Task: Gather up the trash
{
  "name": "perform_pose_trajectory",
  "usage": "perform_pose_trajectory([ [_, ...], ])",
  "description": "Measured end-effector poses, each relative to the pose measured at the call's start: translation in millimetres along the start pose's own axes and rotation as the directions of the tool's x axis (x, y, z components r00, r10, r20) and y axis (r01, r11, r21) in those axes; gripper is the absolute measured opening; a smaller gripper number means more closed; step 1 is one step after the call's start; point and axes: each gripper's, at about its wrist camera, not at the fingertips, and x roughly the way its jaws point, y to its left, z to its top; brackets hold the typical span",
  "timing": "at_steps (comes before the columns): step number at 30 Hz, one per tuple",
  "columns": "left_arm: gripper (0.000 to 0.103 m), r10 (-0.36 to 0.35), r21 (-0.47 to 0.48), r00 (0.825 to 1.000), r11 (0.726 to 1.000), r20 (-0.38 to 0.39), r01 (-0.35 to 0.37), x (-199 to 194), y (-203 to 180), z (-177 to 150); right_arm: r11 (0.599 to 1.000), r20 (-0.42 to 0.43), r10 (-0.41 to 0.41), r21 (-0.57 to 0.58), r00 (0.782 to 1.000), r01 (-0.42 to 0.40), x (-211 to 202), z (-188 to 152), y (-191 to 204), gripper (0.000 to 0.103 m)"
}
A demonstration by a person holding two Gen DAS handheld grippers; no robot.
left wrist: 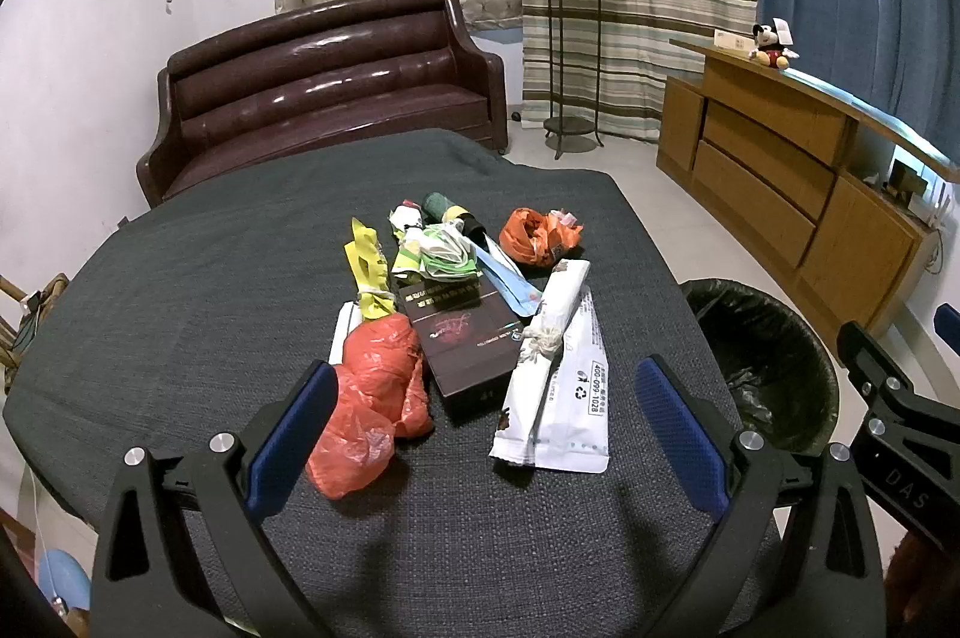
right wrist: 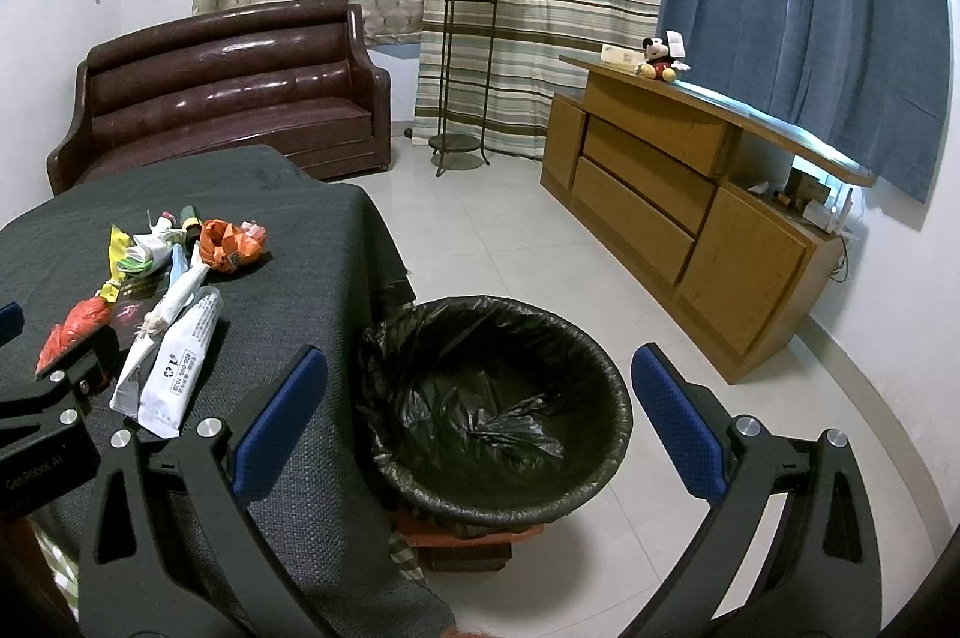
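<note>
Trash pile: a heap of litter lay on the grey tablecloth (left wrist: 180, 290), gathered near the middle of the table and well apart from the bin.
Red plastic bag (left wrist: 375, 398): crumpled, at the near edge of the pile, just beside the dark box and touching the left gripper's left finger as seen from the left wrist camera.
Dark box (left wrist: 462, 338): flat, printed with pink lettering, at the centre of the pile, between the red bag and the white wrappers.
White wrappers (left wrist: 558, 374): two long packets, one overlapping the other, just right of the dark box, on the side toward the bin.
Yellow wrapper (left wrist: 366, 266): a knotted strip beyond the red bag, left of the dark box.
Orange bag (left wrist: 537, 236): crumpled, at the far right of the pile, beyond the dark box.
Left gripper (left wrist: 486, 428): spread wide and empty, hovering low over the near edge of the pile, the dark box and white wrappers between its blue fingers.
Right gripper (right wrist: 480, 422): also spread wide, grasping nothing, hanging above the bin beside the table.
Trash bin (right wrist: 498, 410): round, lined with a black bag, standing on the tiled floor just off the table's right edge.
Sofa (left wrist: 324, 80): dark brown, beyond the table's far side.
Wooden cabinet (right wrist: 678, 200): against the wall, well past the bin.
</note>
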Motion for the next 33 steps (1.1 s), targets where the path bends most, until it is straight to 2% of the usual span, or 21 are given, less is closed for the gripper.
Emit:
perform_pose_trajectory([
  [14,0.097,0.000,0.000,1.000,1.000,-0.002,0.000,1.1,-0.1,-0.5,1.000,-0.001,0.000,-0.001,1.000,0.000,-0.2,-0.2,-0.2,0.099],
  [24,0.097,-0.026,-0.008,0.999,1.000,-0.021,0.026,9.2,7.8,-7.2,1.000,-0.017,-0.002,-0.007,1.000,0.002,1.1,0.3,1.5,0.099],
  [28,0.097,-0.013,-0.016,0.999,1.000,-0.044,0.012,13.5,24.8,-7.2,1.000,-0.029,-0.002,-0.016,1.000,0.001,1.5,-0.1,3.6,0.099],
  [33,0.097,0.036,-0.049,0.997,0.998,-0.070,-0.039,20.2,56.4,-13.4,0.999,-0.044,0.008,-0.034,0.999,-0.010,9.0,-3.7,18.8,0.099],
])
